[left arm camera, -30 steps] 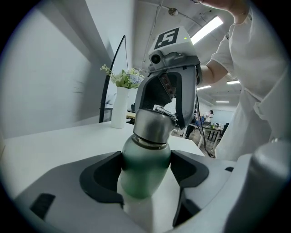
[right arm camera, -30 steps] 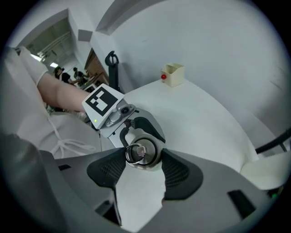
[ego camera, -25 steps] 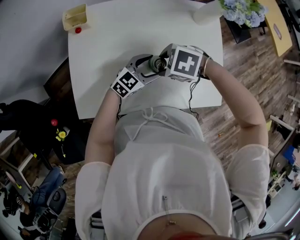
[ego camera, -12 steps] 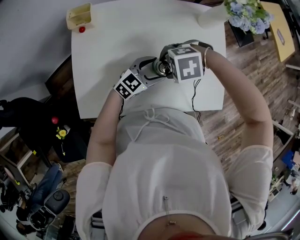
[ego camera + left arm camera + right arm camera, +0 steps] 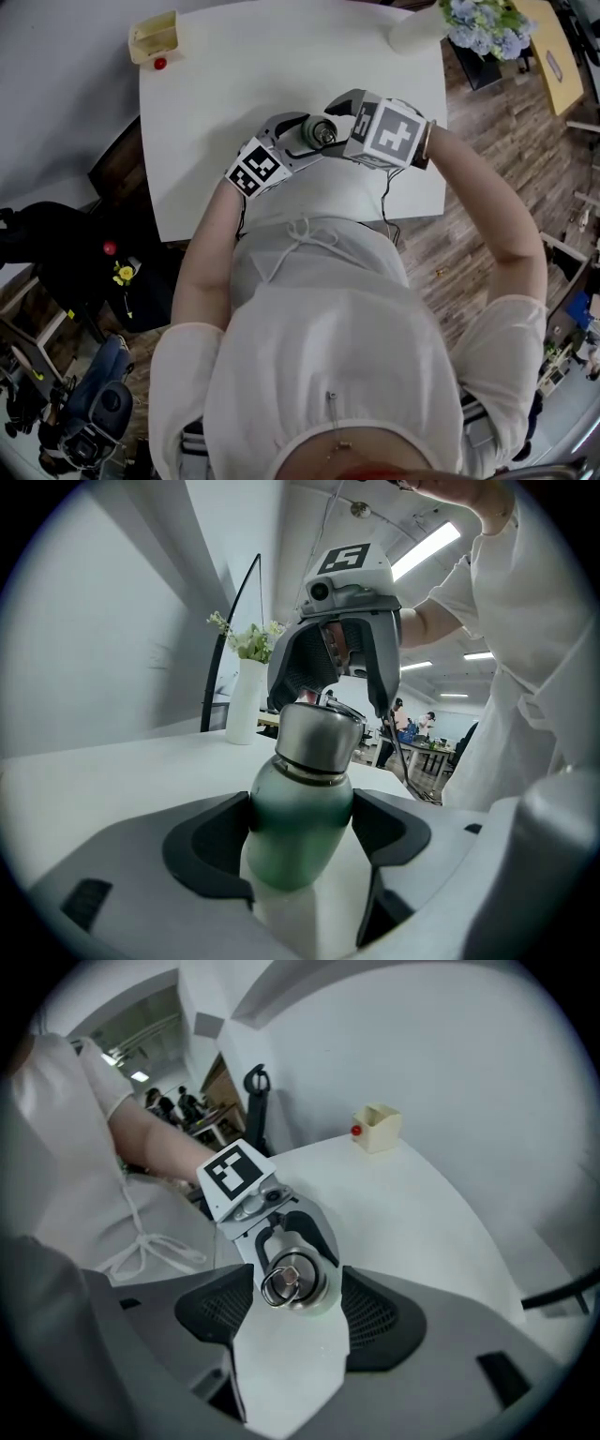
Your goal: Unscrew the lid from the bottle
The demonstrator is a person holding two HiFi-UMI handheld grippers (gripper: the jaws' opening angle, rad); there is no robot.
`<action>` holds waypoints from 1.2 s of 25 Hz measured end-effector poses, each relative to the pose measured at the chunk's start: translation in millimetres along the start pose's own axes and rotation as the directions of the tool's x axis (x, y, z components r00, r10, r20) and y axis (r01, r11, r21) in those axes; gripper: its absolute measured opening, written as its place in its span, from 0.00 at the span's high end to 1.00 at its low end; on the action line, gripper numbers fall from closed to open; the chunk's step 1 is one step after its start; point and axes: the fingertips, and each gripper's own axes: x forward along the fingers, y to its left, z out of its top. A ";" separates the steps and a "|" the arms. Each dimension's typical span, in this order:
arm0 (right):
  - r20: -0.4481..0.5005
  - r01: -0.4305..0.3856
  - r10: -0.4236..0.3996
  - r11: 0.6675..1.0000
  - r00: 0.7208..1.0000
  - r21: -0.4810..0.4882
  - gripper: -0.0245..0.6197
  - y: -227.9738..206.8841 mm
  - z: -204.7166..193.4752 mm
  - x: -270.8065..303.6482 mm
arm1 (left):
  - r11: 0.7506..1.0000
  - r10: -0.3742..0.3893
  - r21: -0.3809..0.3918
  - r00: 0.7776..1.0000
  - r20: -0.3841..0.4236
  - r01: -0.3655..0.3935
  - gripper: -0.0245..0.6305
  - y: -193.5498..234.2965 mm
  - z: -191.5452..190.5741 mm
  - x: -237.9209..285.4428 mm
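Observation:
A green metal bottle (image 5: 298,822) with a steel lid (image 5: 319,738) stands just above the white table (image 5: 234,75). My left gripper (image 5: 302,855) is shut on the bottle's body, both dark pads pressed to its sides. My right gripper (image 5: 298,1302) comes at the lid (image 5: 292,1279) from above. Its jaws are opening, with the lid and its ring between them and a small gap at each pad. In the head view the left gripper (image 5: 298,141) and right gripper (image 5: 342,122) meet over the lid (image 5: 323,131) near the table's front edge.
A yellow box (image 5: 153,36) with a red ball (image 5: 160,64) beside it sits at the far left corner. A white vase (image 5: 417,28) with flowers stands at the far right corner. The person's body is close against the table's front edge.
The right gripper has turned about the lid and shifted a little to the right. The left gripper and the bottle have stayed where they were.

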 end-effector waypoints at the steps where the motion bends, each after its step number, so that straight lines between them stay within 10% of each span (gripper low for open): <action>1: 0.016 0.039 -0.040 0.998 0.999 0.054 0.49 -3.8 0.7 0.1 | 1.000 0.000 0.001 1.000 0.001 0.000 0.42 0.0 0.7 -0.3; 8: 0.026 0.136 -0.157 0.915 0.987 0.381 0.54 -3.2 -8.1 12.7 | 1.000 -0.010 -0.009 1.000 0.002 0.010 0.42 -0.5 2.0 -1.0; 14: 0.037 0.148 -0.186 0.874 0.982 0.464 0.59 -6.5 -12.1 19.5 | 1.000 -0.012 -0.009 1.000 0.000 0.012 0.42 -1.2 1.2 -1.5; 30: -0.101 -0.005 0.007 1.000 0.995 0.019 0.58 -3.4 -11.0 22.3 | 1.000 -0.018 0.014 1.000 -0.002 0.018 0.42 1.6 0.0 -1.2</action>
